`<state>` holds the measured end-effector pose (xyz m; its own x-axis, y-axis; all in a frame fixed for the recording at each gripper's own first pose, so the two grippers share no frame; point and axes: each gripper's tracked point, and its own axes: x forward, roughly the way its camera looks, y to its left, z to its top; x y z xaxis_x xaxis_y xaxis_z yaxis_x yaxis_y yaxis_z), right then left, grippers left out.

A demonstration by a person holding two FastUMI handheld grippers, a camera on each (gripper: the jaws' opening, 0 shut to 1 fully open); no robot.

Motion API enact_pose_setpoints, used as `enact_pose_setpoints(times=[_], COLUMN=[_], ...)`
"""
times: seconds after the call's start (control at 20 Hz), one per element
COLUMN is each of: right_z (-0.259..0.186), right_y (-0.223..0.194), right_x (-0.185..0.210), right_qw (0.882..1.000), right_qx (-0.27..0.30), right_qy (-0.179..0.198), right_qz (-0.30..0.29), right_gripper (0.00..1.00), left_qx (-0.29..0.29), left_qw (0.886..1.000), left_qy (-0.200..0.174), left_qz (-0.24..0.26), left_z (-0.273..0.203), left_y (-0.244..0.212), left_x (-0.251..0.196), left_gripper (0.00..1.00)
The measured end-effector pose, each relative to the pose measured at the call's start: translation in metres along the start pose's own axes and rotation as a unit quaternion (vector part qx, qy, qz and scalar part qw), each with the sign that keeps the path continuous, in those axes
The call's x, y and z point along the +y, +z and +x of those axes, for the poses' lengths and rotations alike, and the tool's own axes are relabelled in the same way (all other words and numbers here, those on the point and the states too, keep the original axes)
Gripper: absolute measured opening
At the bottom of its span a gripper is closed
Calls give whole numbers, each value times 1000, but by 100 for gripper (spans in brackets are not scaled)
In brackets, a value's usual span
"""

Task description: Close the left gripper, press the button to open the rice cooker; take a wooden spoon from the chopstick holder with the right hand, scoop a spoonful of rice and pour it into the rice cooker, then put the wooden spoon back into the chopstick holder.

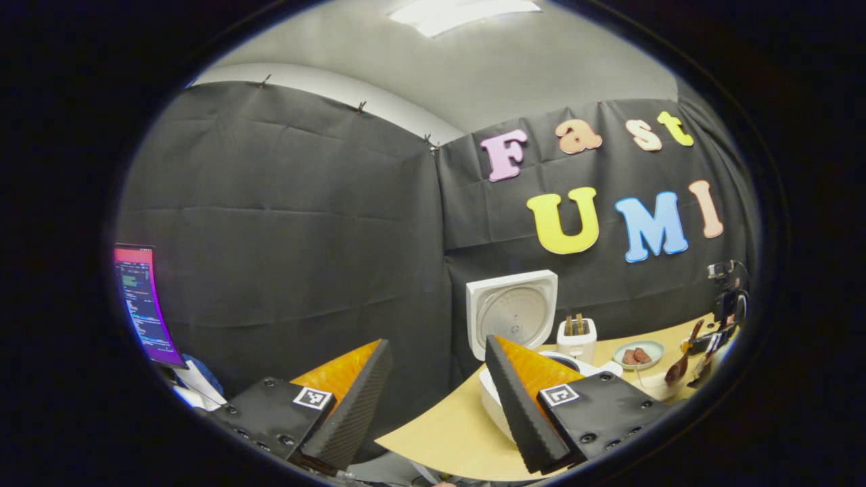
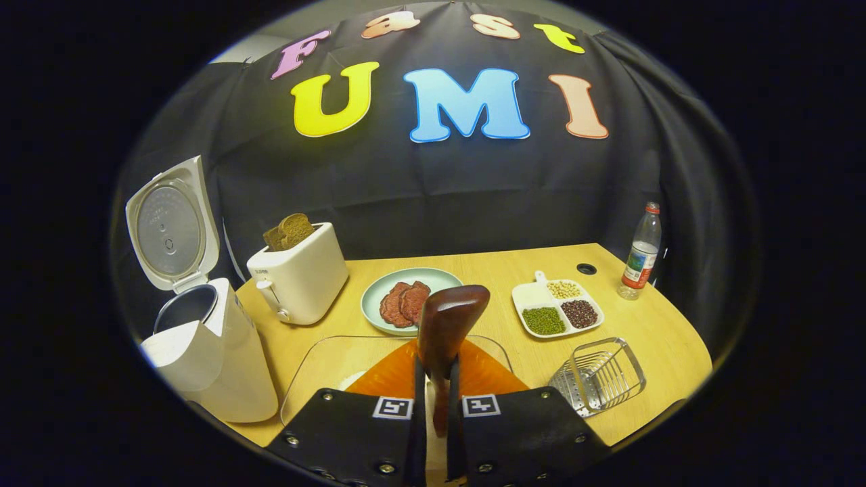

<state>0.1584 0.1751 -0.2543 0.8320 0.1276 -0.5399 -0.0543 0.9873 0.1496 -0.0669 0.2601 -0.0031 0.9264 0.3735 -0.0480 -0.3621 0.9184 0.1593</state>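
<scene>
The white rice cooker (image 2: 223,365) stands at the table's left with its lid (image 2: 169,226) raised and the pot open. My right gripper (image 2: 436,365) is shut on the handle of a dark wooden spoon (image 2: 450,314), whose bowl points up and forward above a clear glass bowl (image 2: 318,368). The metal chopstick holder (image 2: 599,375) sits to the right of it. In the left gripper view, my left gripper (image 1: 438,343) is open wide and holds nothing, in front of the open cooker lid (image 1: 511,318). The spoon (image 1: 678,368) shows far right.
A white toaster (image 2: 298,274) with bread stands beside the cooker. Behind the spoon are a plate of meat slices (image 2: 406,297) and a divided dish of beans (image 2: 558,308). A bottle (image 2: 641,253) stands at the back right. A monitor (image 1: 142,304) glows left of the table.
</scene>
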Motion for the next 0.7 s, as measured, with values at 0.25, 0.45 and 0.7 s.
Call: enact_pose_setpoints(times=[0.25,0.45,0.7], right_z=[1,2,5], right_y=[-15,-19,-24], right_x=[39,45,14], right_qw=[998,992,966], right_qx=[25,41,70], right_qy=[43,69,70], right_qz=[37,98,239], right_gripper=[12,12,12], left_qx=[2,0,0], left_qw=[1000,1000,1000], left_qy=[-6,-8,-11], left_qz=[-2,-4,-10], left_z=[7,11,13], left_y=[-2,0,-2], left_x=[-1,1,2], left_gripper=[93,93,93])
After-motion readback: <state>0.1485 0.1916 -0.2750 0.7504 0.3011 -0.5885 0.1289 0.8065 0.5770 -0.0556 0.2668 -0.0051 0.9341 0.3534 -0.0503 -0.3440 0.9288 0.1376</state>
